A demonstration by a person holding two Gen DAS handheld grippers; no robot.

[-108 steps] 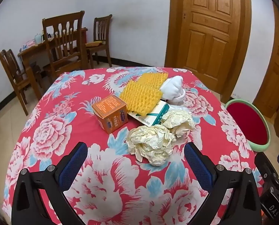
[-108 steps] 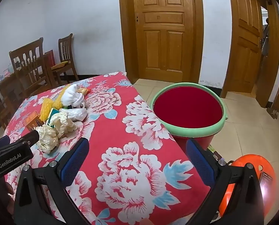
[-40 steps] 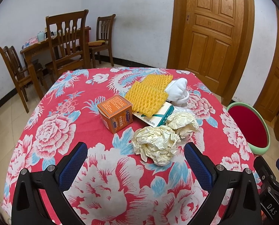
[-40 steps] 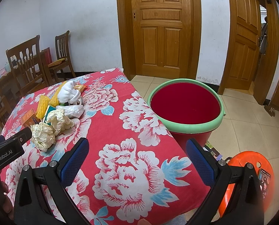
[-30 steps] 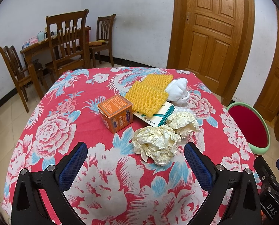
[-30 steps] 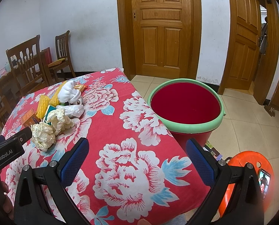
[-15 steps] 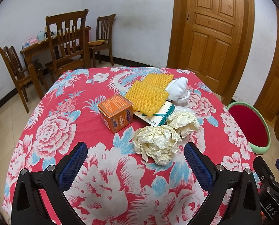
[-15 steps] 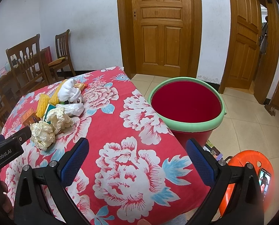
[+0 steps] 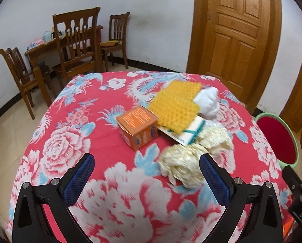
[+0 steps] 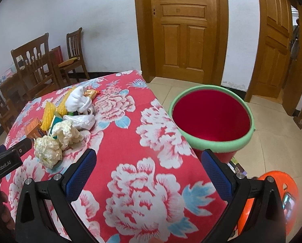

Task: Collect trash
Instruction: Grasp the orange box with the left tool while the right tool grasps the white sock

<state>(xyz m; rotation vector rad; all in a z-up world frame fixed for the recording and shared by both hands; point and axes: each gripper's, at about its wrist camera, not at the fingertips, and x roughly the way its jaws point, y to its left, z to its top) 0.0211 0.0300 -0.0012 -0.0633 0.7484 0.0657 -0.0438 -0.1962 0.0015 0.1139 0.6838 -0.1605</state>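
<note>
Trash lies in a pile on the red floral tablecloth (image 9: 70,133): two crumpled cream paper balls (image 9: 181,166) (image 9: 215,139), an orange box (image 9: 137,126), a yellow foam net (image 9: 176,103), a flat white carton (image 9: 189,133) and a white wad (image 9: 208,102). My left gripper (image 9: 147,174) is open and empty, just short of the nearer paper ball. My right gripper (image 10: 149,171) is open and empty over the table's right part. The pile shows in its view, with the nearer paper ball (image 10: 47,150) at the left. A red bucket with a green rim (image 10: 211,117) stands beside the table.
Wooden chairs (image 9: 76,46) and a second table (image 9: 41,46) stand behind, by the white wall. Wooden doors (image 10: 183,28) are at the back. An orange stool (image 10: 272,202) sits low at the right. The bucket also shows at the left view's right edge (image 9: 278,139).
My left gripper has swung left and moved a little closer, so the pile sits further right in its view. My right gripper has shifted slightly. Both stay open.
</note>
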